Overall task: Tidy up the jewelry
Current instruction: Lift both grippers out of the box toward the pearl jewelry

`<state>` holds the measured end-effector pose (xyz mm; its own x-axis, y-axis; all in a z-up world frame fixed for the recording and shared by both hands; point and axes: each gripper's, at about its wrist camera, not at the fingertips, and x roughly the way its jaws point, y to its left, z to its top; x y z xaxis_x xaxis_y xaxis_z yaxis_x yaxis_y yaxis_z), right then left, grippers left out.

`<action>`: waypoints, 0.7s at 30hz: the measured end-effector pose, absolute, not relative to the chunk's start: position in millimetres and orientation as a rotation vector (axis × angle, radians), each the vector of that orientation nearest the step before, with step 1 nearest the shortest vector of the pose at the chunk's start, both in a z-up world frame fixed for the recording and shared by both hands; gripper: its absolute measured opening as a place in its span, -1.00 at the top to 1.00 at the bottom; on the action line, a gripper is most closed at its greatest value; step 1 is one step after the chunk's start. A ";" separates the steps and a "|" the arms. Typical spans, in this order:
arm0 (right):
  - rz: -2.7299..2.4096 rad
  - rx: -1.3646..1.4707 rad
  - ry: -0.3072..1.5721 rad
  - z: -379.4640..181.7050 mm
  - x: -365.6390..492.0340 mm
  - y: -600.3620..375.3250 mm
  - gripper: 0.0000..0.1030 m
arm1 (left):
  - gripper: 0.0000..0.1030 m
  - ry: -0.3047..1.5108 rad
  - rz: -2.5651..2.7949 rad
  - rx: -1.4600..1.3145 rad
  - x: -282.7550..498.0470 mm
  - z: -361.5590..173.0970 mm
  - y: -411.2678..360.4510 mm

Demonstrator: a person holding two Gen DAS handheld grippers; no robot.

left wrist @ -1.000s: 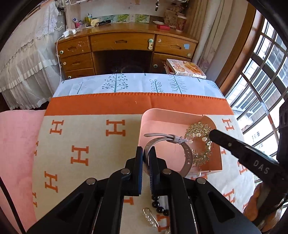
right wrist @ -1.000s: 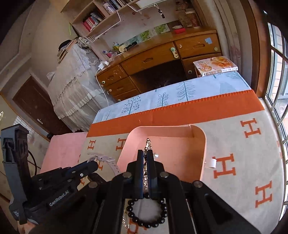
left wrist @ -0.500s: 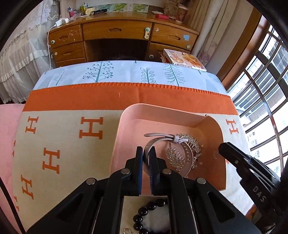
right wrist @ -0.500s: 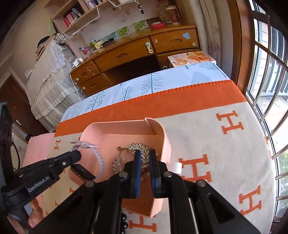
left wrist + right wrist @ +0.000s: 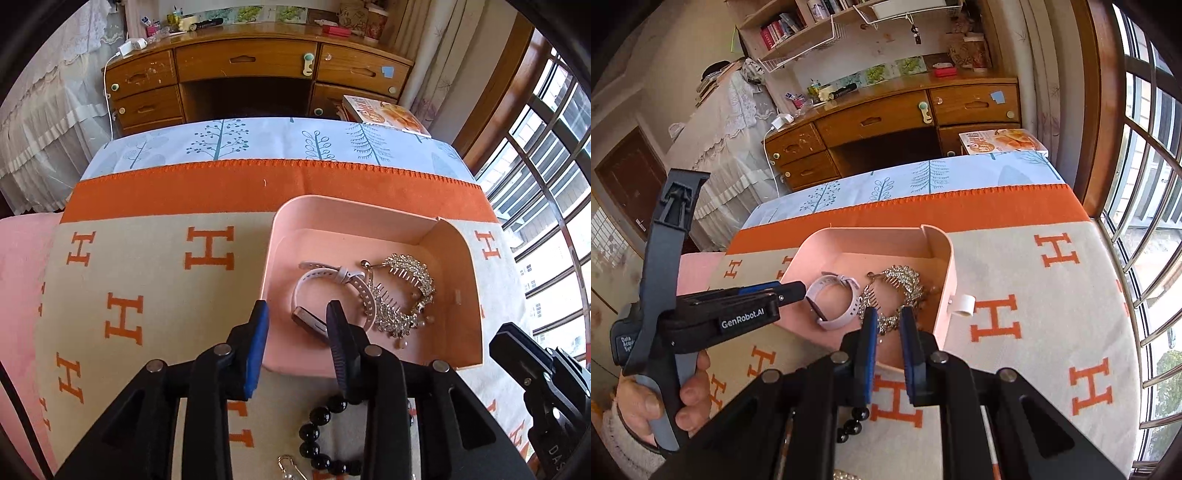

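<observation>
Inside the pink tray (image 5: 476,295), a pale-strapped watch (image 5: 332,291) lies free between the opening left hand-held gripper (image 5: 297,314).

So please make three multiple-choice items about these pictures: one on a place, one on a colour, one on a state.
1. Where does the watch lie?
A. inside the pink tray
B. on the desk
C. on the blanket

2. What colour are the bracelet beads outside the tray?
A. white
B. black
C. gold

3. How is the left claw?
A. gripping the watch
B. gripping the hair comb
C. apart, holding nothing

Key:
1 A, it rests on the tray floor beside the hair comb.
2 B, they are glossy and dark.
3 C, its opening fingers press on nothing.
</observation>
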<state>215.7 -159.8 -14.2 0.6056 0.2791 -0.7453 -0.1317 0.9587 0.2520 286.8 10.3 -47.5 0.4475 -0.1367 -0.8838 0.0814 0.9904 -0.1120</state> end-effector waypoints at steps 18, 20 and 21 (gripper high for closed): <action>0.282 0.148 1.005 -21.9 147.5 -155.7 0.75 | -0.44 1.002 -0.151 0.062 177.4 -7.3 41.2; 0.283 0.126 1.024 -24.5 139.3 -153.6 0.70 | -0.50 1.004 -0.177 0.061 165.4 -8.5 42.1; 0.285 0.115 1.033 -26.3 135.6 -153.0 0.53 | -0.50 1.008 -0.193 0.060 160.3 -9.8 42.1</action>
<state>135.6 -153.0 -26.3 0.4798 0.2864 -0.8293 -0.1790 0.9573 0.2270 160.3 42.1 -9.8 0.5178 -0.1331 -0.8451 0.1887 0.9813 -0.0389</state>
